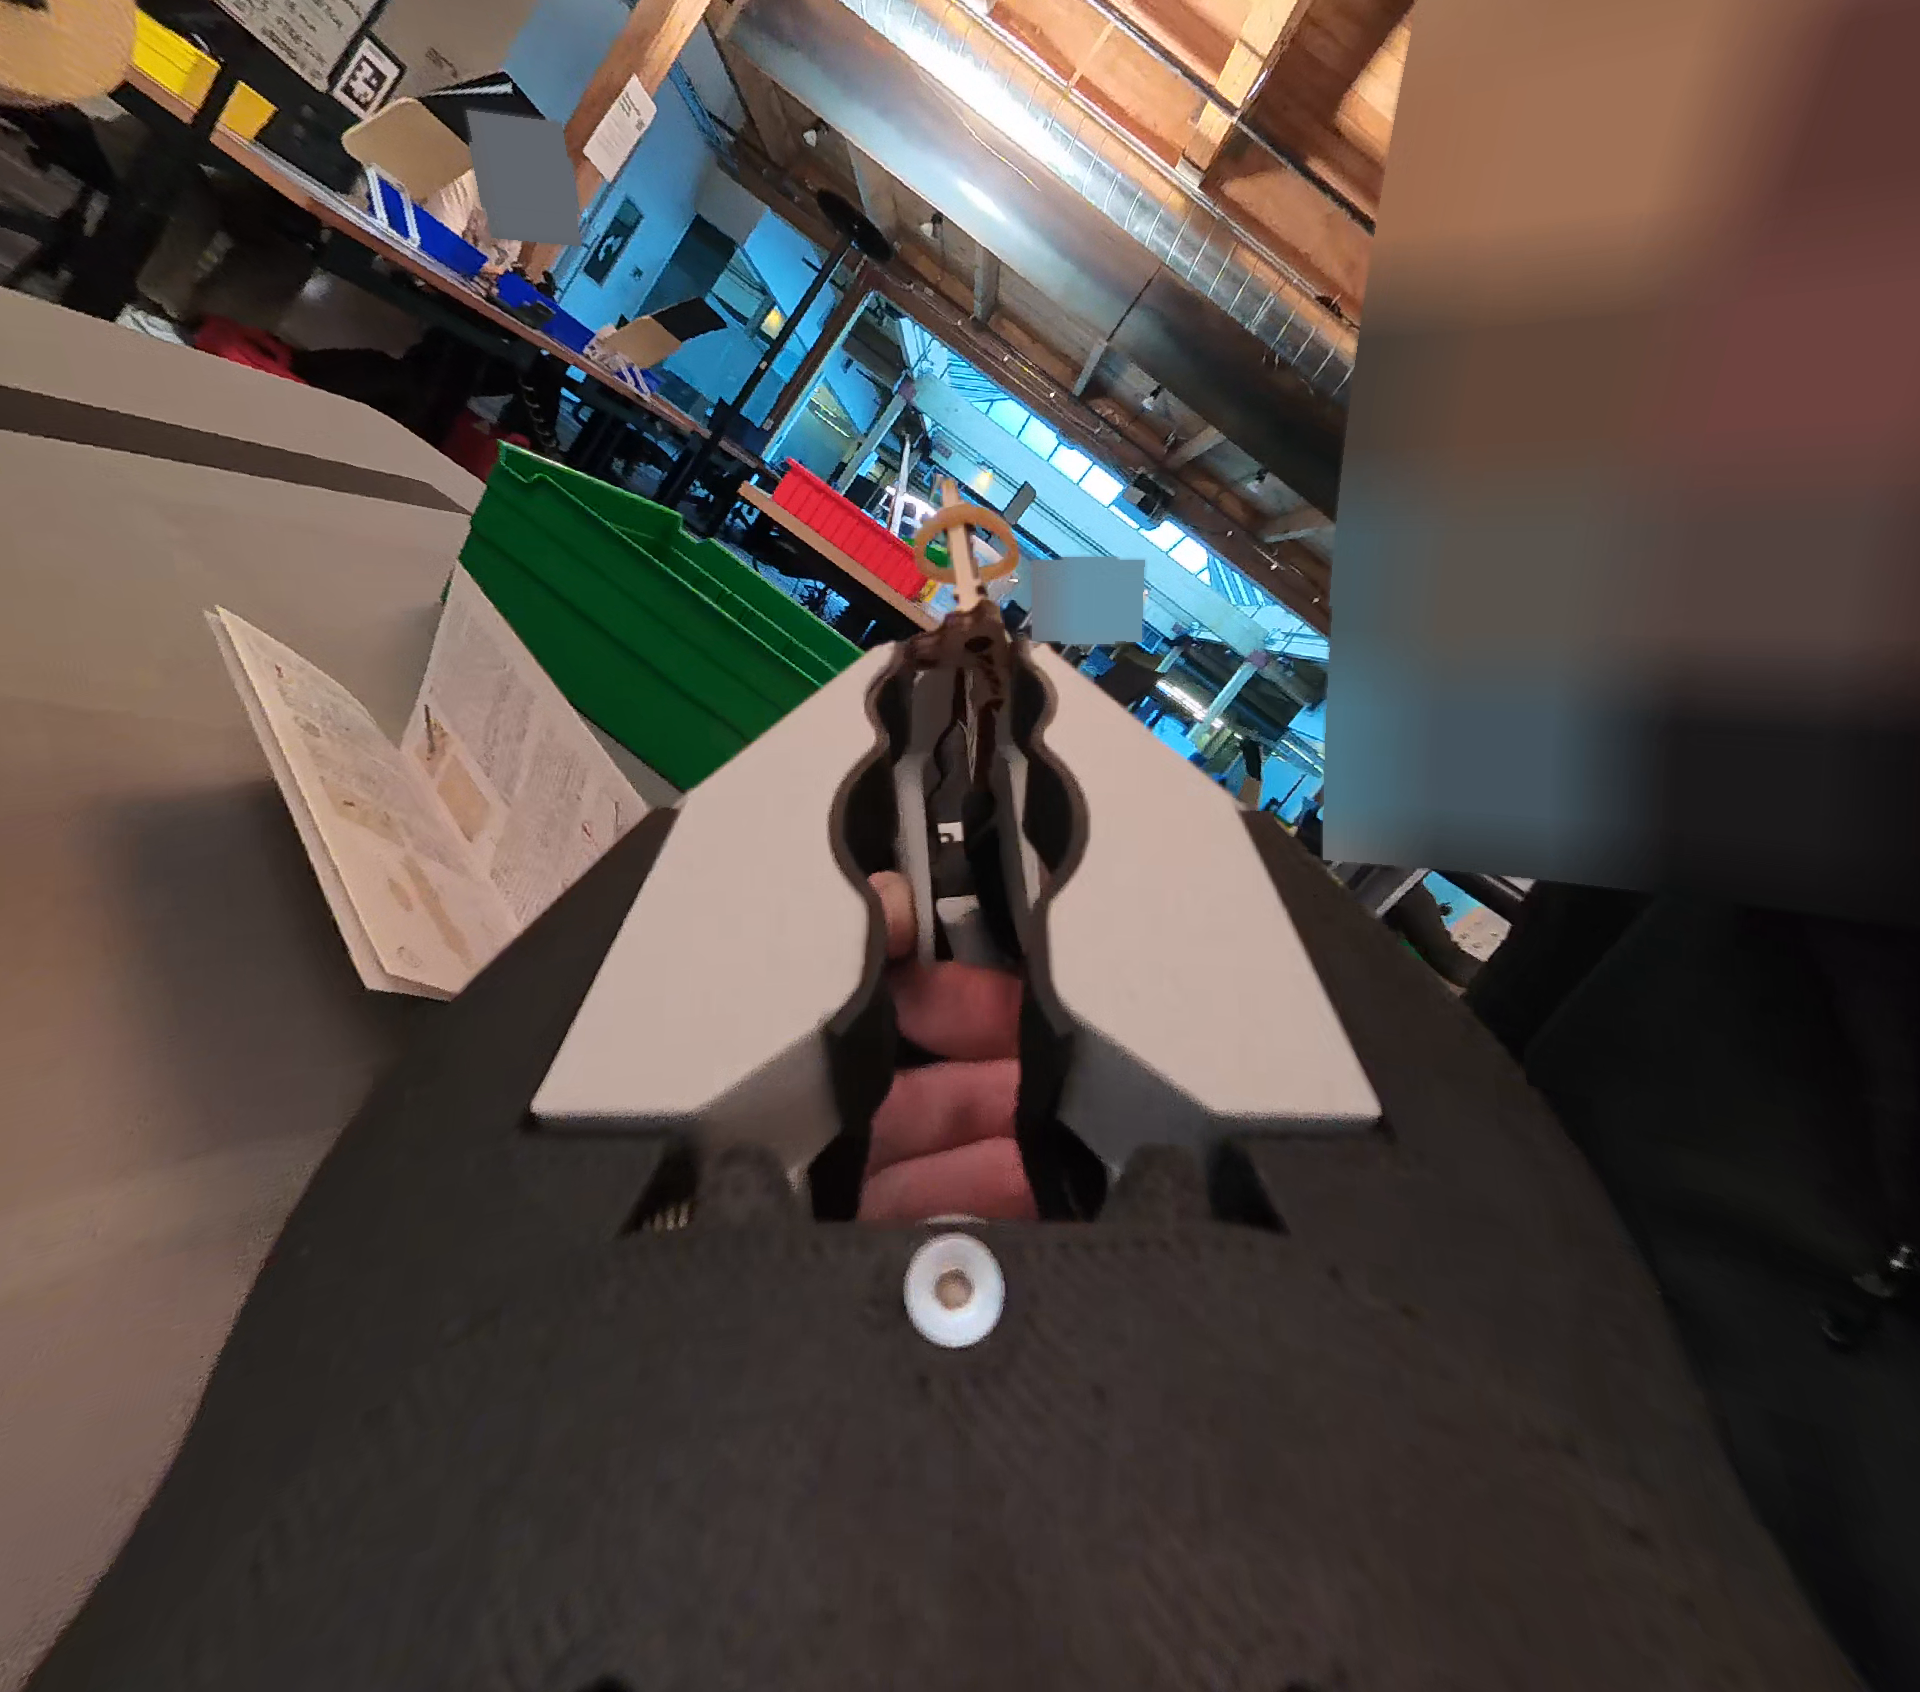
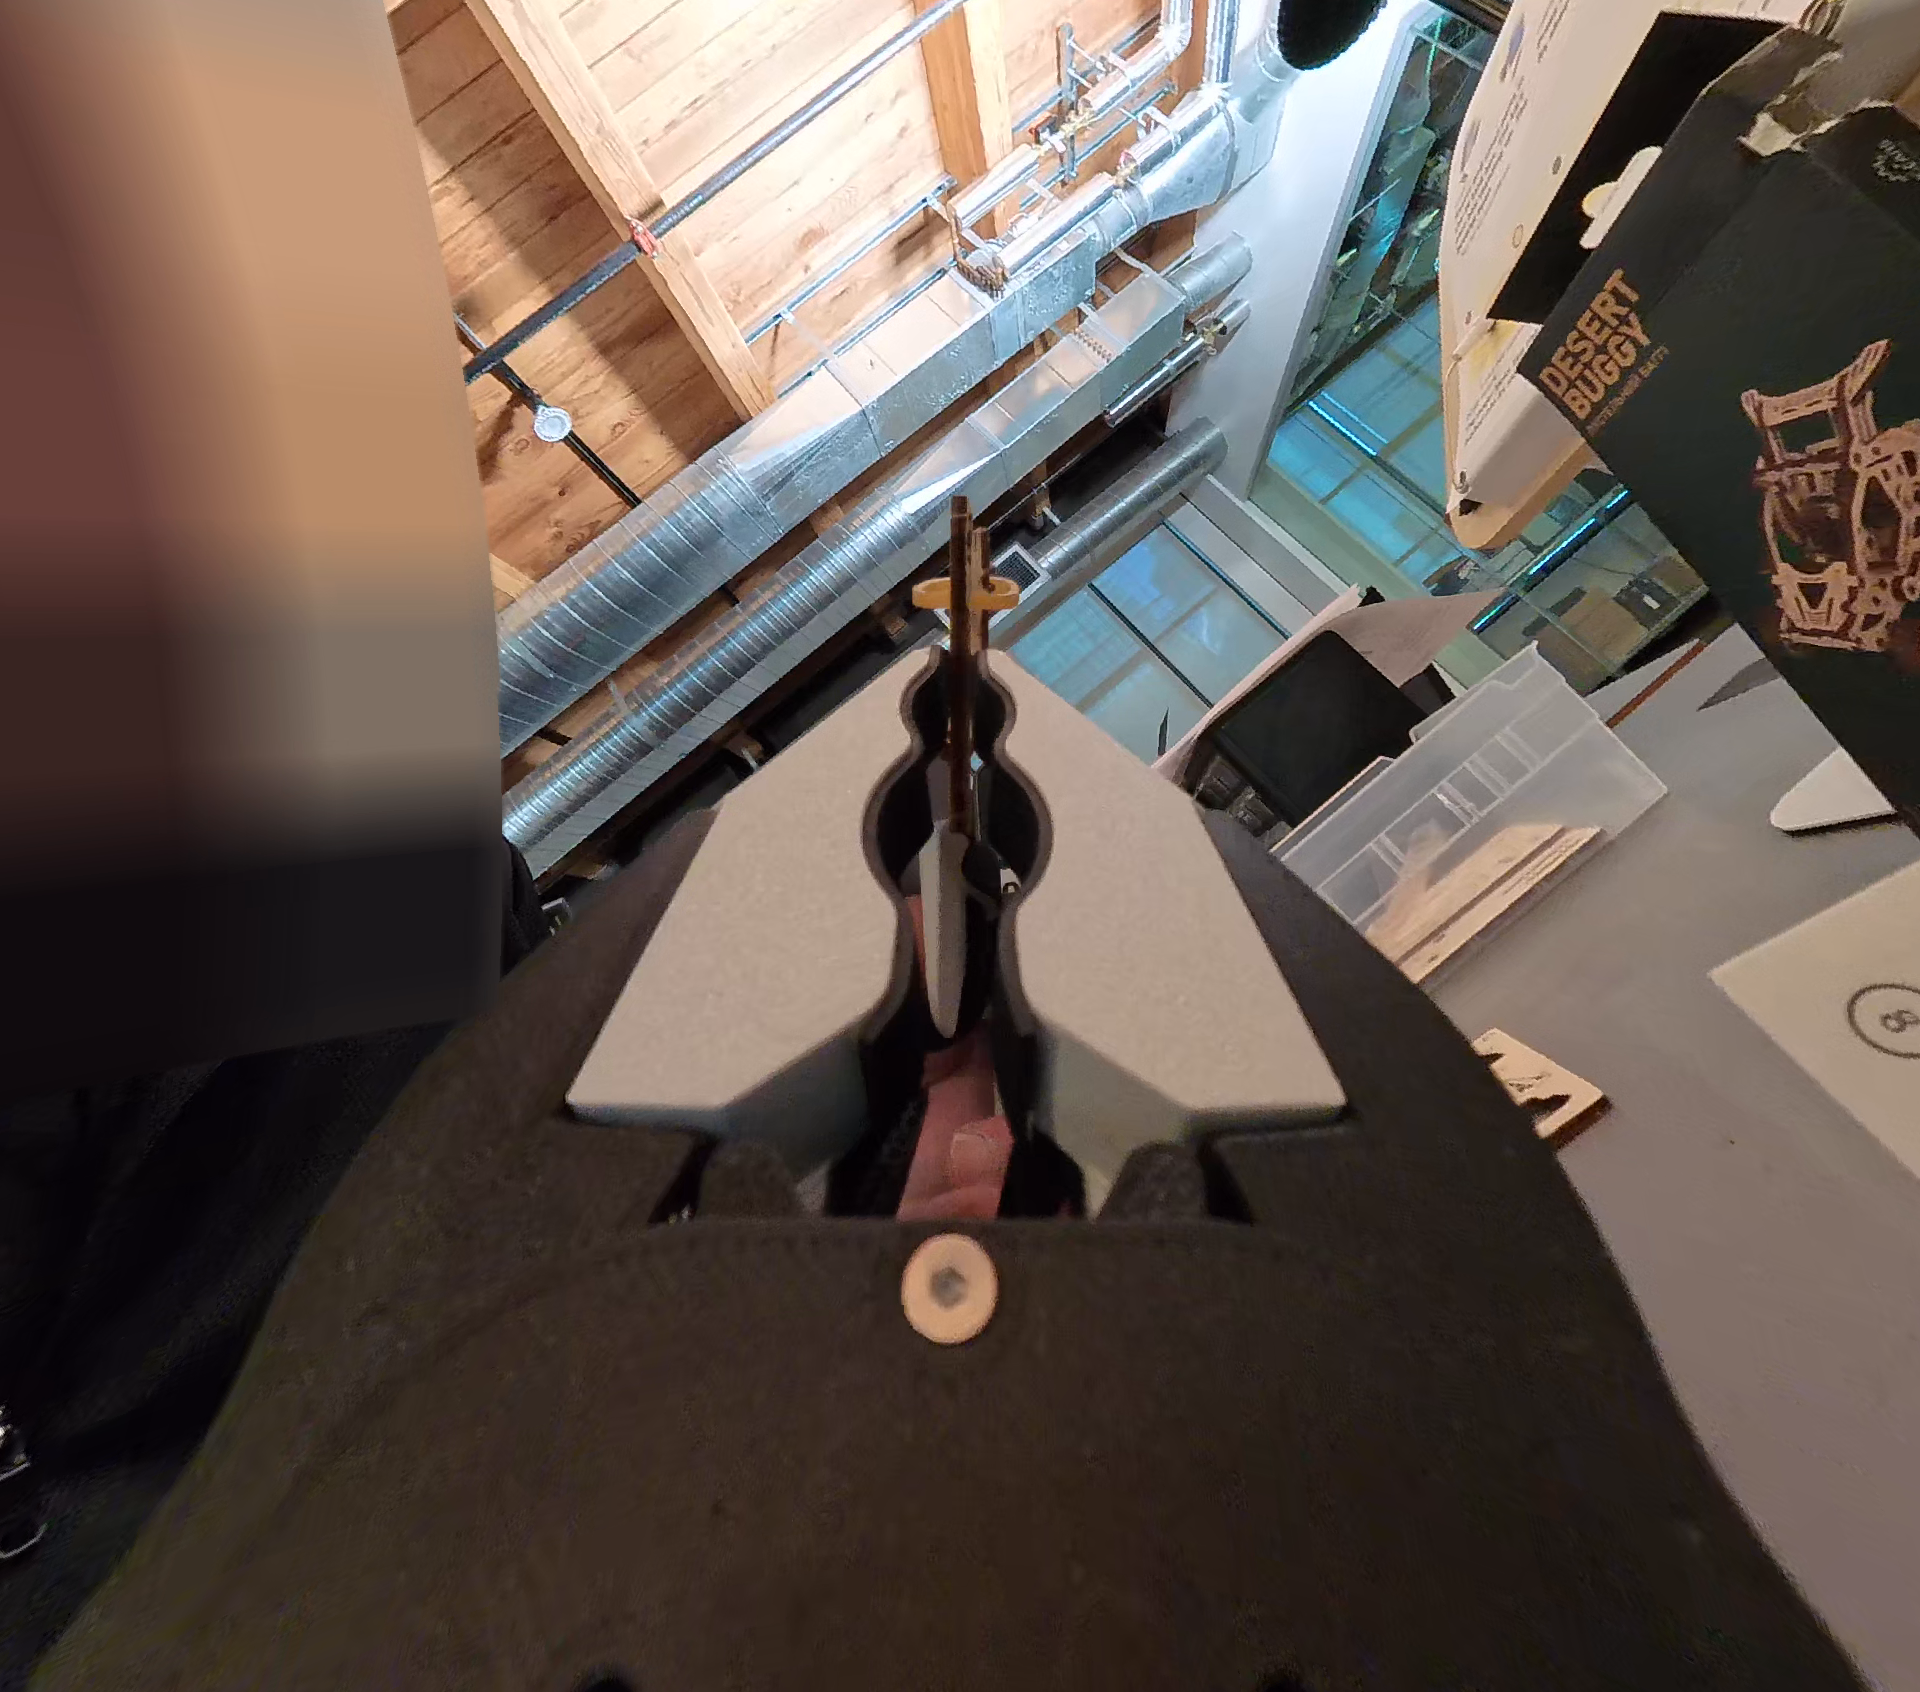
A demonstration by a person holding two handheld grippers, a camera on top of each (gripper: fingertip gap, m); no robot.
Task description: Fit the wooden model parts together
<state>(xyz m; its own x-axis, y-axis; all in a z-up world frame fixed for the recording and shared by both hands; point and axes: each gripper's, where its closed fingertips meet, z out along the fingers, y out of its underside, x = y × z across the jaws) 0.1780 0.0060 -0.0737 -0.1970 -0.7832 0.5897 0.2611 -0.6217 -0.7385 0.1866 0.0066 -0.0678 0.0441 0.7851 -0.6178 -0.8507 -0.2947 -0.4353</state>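
Wooden model part (image 2: 964,603) sticks out past the right gripper (image 2: 964,671), which clamps it; the left gripper (image 1: 964,650) clamps a wooden piece (image 1: 966,567) too.

Thin brown wooden model strip (image 2: 962,593) looks matt; ribbed silver metal duct (image 2: 665,603) gleams (green plastic bin (image 1: 634,603) glossy).

Both tongs, left (image 1: 961,655) and right (image 2: 961,655), had rough black printed bodies, pale grey wedge-shaped fingers with wavy black inner edges, and one round white screw cap.
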